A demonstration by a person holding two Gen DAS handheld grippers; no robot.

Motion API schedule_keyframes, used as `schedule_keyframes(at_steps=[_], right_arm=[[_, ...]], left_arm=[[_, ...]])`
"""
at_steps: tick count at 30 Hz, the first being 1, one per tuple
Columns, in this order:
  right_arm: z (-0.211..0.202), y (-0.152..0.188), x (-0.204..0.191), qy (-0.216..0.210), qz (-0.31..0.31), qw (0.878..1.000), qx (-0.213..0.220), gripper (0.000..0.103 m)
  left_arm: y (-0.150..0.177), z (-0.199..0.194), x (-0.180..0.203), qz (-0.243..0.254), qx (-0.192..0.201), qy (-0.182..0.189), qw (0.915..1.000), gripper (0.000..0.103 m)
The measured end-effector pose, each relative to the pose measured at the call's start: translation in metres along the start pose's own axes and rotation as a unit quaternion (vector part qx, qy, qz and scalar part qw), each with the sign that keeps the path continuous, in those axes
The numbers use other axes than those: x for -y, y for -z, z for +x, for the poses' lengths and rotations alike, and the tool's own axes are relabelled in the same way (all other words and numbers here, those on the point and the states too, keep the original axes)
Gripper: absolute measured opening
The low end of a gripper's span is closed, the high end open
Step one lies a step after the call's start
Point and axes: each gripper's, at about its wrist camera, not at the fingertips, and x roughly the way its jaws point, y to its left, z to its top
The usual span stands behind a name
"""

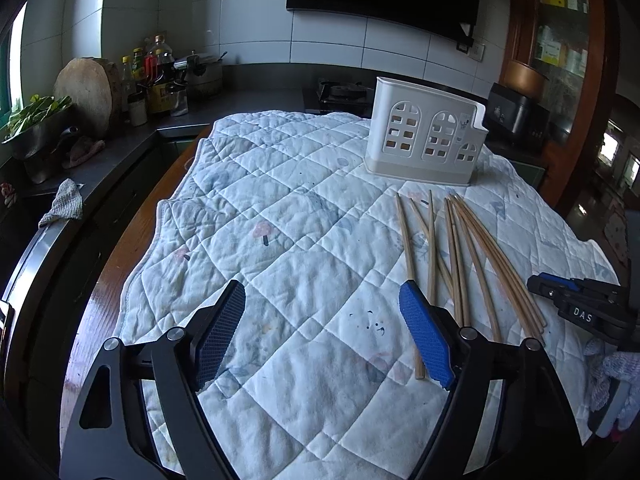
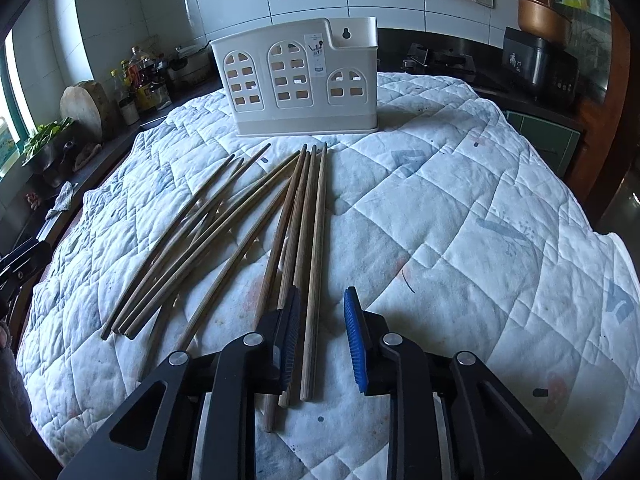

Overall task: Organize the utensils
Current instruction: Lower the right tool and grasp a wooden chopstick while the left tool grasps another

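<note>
Several wooden chopsticks (image 1: 476, 252) (image 2: 224, 232) lie fanned out on a white quilted cloth (image 1: 280, 220) (image 2: 460, 200). Behind them a white utensil holder (image 1: 424, 140) (image 2: 296, 80) with window-shaped cut-outs stands upright. My left gripper (image 1: 324, 286) is open wide over bare cloth, left of the chopsticks; one stick runs under its right finger (image 1: 424, 336). My right gripper (image 2: 322, 294) hangs low over the near ends of the sticks, its jaws narrow. One chopstick (image 2: 316, 240) lies between the pads with a gap on each side. The right gripper's body (image 1: 576, 304) shows at the left wrist view's right edge.
A dark counter (image 1: 168, 120) runs along the left with bottles (image 1: 156, 76), a round wooden block (image 1: 84, 96) and a bowl of greens (image 1: 32, 128). A stove (image 1: 340, 94) and a black cooker (image 2: 536, 64) sit behind the holder. A wooden table edge (image 1: 120, 256) borders the cloth.
</note>
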Motion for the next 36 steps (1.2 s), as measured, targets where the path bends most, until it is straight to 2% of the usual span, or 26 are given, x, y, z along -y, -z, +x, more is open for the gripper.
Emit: schedule_keyframes(at_steps=[11,18,24,27,30,36], right_arm=[[0.016,-0.001,-0.001,0.011,-0.005,1.0,-0.018,0.009],[0.018,0.001,-0.003,0.02,-0.017,1.0,-0.018,0.009],[0.016,0.001,0.002,0.012,-0.003,1.0,-0.015,0.007],[0.013,0.002,0.003,0.009,-0.001,1.0,-0.014,0.007],[0.011,0.003,0.005,0.008,0.0,1.0,-0.013,0.007],[0.012,0.006,0.009,0.003,0.007,1.0,-0.014,0.007]], left_arm=[[0.005,0.016,0.009,0.011,-0.025,0.028,0.9992,0.056],[0.007,0.03,0.019,0.005,-0.048,0.066,0.9967,0.046],[0.002,0.049,0.038,0.016,-0.069,0.083,0.994,0.039],[0.001,0.062,0.047,0.026,-0.082,0.082,0.9928,0.034],[0.003,0.074,0.052,0.026,-0.099,0.09,0.9907,0.022],[0.004,0.086,0.063,0.039,-0.114,0.083,0.9892,0.02]])
